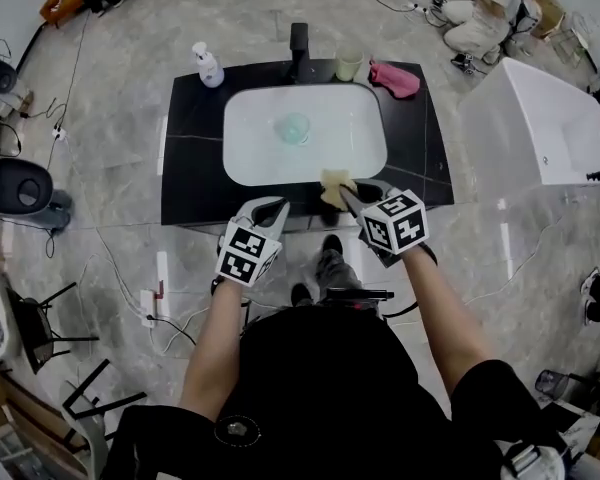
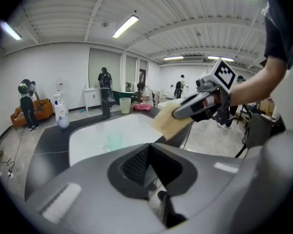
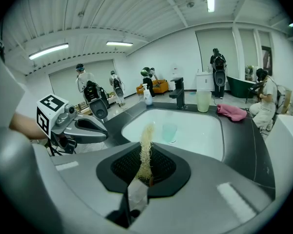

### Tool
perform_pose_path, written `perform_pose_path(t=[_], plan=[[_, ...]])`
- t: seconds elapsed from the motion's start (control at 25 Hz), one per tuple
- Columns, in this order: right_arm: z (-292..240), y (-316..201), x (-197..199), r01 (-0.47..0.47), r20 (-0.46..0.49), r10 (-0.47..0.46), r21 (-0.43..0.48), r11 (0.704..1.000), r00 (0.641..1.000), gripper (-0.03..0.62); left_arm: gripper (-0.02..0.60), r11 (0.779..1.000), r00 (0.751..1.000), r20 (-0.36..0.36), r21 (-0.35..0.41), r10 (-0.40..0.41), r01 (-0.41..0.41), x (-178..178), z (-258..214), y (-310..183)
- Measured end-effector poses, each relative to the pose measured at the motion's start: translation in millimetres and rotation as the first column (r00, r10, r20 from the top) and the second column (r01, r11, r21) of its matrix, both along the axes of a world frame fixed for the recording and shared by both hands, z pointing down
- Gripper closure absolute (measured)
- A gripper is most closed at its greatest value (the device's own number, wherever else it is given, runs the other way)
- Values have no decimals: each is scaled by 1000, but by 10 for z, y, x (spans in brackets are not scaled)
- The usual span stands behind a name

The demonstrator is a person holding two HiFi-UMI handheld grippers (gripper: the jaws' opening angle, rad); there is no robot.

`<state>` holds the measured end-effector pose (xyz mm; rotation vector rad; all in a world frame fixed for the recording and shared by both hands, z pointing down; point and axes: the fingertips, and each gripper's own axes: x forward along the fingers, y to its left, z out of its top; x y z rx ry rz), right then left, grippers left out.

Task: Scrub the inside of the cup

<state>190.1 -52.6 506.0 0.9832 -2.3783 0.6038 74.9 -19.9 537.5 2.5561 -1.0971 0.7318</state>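
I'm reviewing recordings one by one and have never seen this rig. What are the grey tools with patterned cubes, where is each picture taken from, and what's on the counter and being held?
No robot: a person holds a two-jaw gripper in each hand; the marker cubes belong to them. The head view looks down from the person's head; the gripper views ride on the grippers, looking along their jaws. The left gripper is shut and empty. The right gripper is shut on a yellowish scrub pad. A greenish cup sits in the sink. On the black counter: a soap bottle, a faucet, a pale cup and a pink cloth.
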Motion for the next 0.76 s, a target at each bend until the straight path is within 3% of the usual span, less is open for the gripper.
perform_pose_path(t=[0.76], plan=[[-96, 459, 196, -61, 16, 61, 26, 998, 998, 553, 580, 1000, 1000, 6, 5, 1, -1, 90, -14, 315]])
